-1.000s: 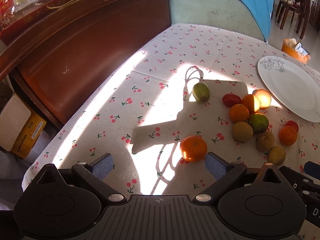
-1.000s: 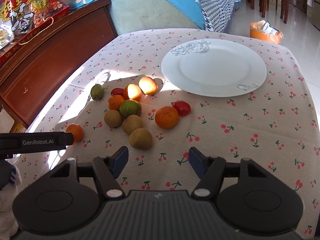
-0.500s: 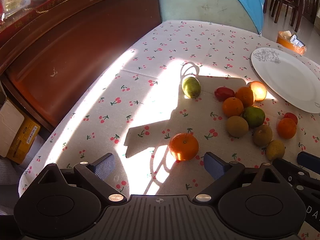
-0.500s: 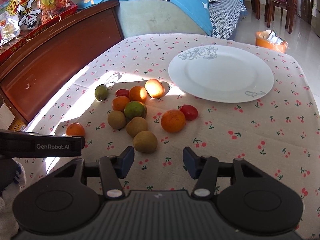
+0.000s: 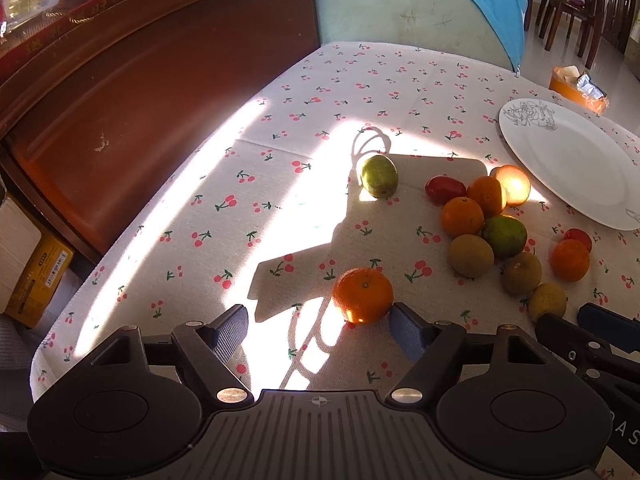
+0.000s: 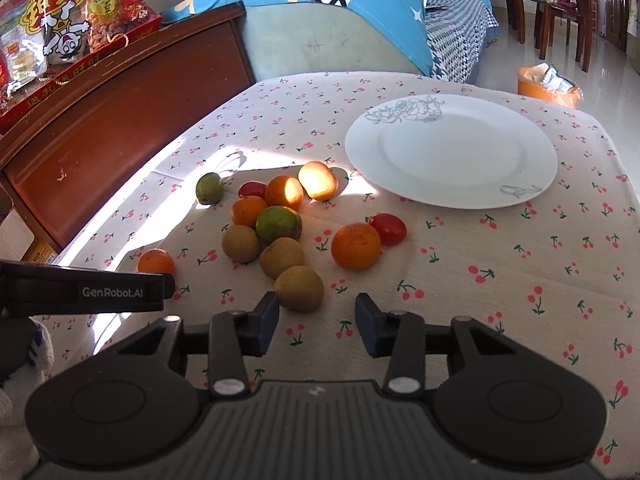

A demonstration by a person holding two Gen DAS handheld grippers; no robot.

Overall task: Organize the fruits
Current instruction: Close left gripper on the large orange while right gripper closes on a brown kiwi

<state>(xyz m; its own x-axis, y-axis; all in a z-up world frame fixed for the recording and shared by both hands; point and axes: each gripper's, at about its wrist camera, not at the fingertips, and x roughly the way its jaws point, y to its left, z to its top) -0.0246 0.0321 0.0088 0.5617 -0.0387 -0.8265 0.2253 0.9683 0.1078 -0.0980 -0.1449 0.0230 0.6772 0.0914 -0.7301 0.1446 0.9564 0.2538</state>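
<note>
Several fruits lie loose on the cherry-print tablecloth (image 6: 500, 280). A lone orange (image 5: 363, 295) sits just ahead of my open, empty left gripper (image 5: 320, 330), close to its right finger. It also shows in the right wrist view (image 6: 156, 262). A brown kiwi (image 6: 299, 289) lies just ahead of my open, empty right gripper (image 6: 316, 322), nearer its left finger. Behind it are more kiwis, oranges, a green citrus (image 6: 278, 224), red tomatoes (image 6: 388, 229) and a lone green fruit (image 6: 209, 188). An empty white plate (image 6: 451, 151) stands behind the fruit.
A dark wooden cabinet (image 5: 140, 92) with red snack packs (image 6: 68, 40) runs along the table's left. A sofa with a blue cloth (image 6: 340, 28) is behind the table. An orange bin (image 6: 548, 86) and wooden chairs stand on the floor at the far right.
Both grippers have moved forward towards the fruit. The lone orange now lies close to the left gripper's right finger, and the brown kiwi close to the right gripper's fingertips. No fruit has moved.
</note>
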